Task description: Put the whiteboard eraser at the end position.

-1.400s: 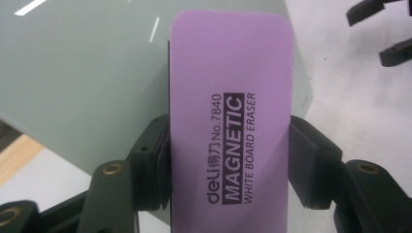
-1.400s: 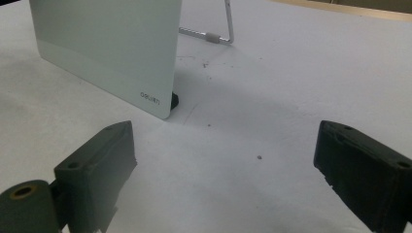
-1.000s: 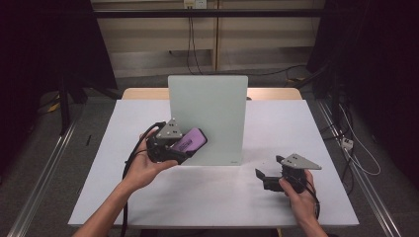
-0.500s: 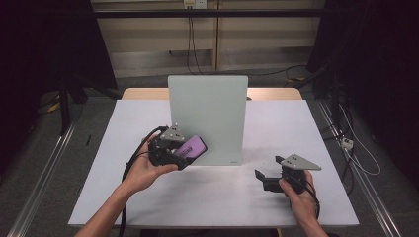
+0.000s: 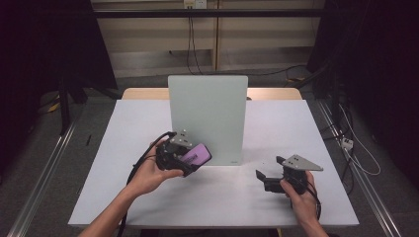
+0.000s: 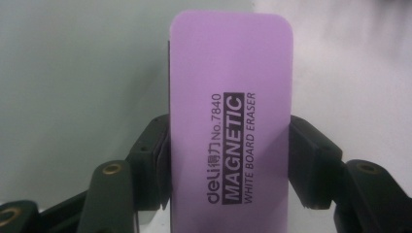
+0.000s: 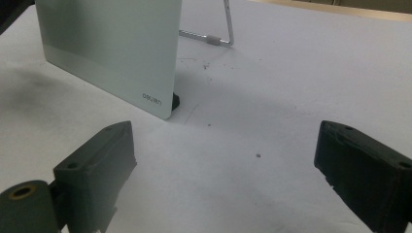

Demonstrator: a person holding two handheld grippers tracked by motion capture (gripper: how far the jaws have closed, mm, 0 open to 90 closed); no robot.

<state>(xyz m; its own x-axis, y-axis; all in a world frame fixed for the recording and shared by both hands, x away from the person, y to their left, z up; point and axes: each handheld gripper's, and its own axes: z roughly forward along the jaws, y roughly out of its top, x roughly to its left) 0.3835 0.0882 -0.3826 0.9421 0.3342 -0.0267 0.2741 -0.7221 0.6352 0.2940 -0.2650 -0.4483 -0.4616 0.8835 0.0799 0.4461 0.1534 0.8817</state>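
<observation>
White tabletop carries an upright whiteboard. At its seven o'clock corner, the left gripper clamps a purple magnetic whiteboard eraser; at four o'clock, the right gripper rests with jaws spread, empty.

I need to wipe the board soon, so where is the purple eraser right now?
The purple eraser is clamped in the left gripper, at the lower left corner of the standing whiteboard in the high view, above the white table.
</observation>
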